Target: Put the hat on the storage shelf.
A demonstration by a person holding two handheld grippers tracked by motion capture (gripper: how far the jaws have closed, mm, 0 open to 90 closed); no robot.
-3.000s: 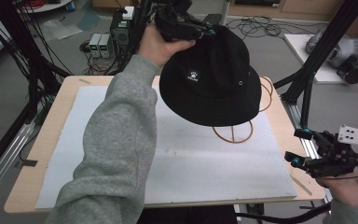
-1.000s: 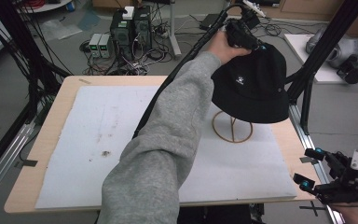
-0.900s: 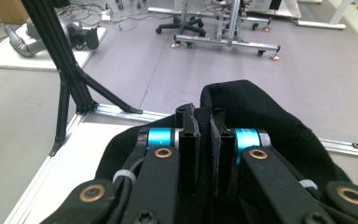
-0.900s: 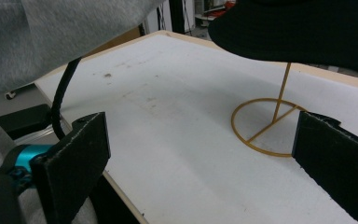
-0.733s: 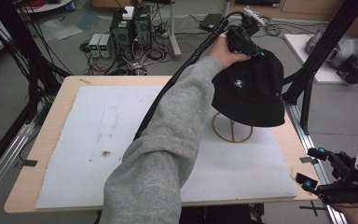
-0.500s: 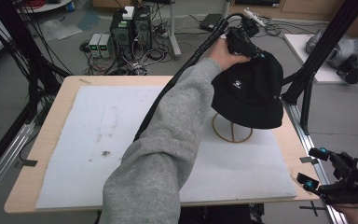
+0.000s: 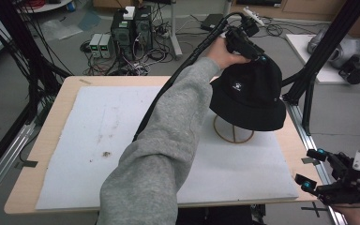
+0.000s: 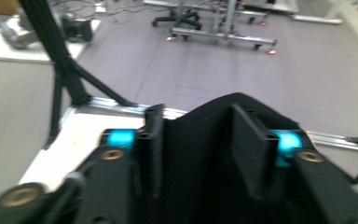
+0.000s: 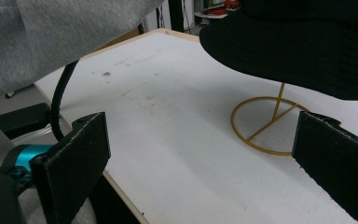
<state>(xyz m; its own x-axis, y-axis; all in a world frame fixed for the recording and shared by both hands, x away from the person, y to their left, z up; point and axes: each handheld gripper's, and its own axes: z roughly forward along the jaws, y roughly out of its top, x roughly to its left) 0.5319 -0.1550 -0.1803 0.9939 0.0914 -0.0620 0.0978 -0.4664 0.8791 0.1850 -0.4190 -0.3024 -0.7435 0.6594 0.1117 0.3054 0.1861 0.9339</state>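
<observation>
Under the black hat [image 7: 248, 91], most of its wire stand [image 7: 233, 135].

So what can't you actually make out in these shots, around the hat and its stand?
- Top of the gold wire stand: hidden under the black hat in the high view and the right gripper view.
- White logo on the hat: too small to read in the high view.
- Whether the left gripper pads press the fabric between them: blurred in the left gripper view.
- Right gripper: partly cut off by the frame's bottom edge.
</observation>
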